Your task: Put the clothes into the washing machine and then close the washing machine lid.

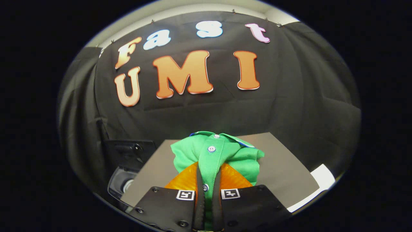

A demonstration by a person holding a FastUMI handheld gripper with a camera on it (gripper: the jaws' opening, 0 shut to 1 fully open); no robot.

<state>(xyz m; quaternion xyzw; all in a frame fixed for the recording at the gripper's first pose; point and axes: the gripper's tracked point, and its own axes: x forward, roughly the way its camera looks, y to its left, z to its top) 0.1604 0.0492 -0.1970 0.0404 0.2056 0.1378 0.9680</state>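
A green polo shirt [215,154] with white buttons is bunched up and pinched between my two fingers, its collar standing up just ahead of them. My gripper [208,190] is shut on the shirt's button placket, and the cloth seems lifted above the grey table [280,167]. To the left of the table and lower down, the washing machine [124,180] shows its open top, with the dark raised lid [128,151] behind the opening. The drum's inside is mostly hidden.
The grey table stretches to the right and beyond the shirt. A white sheet or edge [322,180] lies at the table's right corner. Black cloth walls close the booth behind and on both sides.
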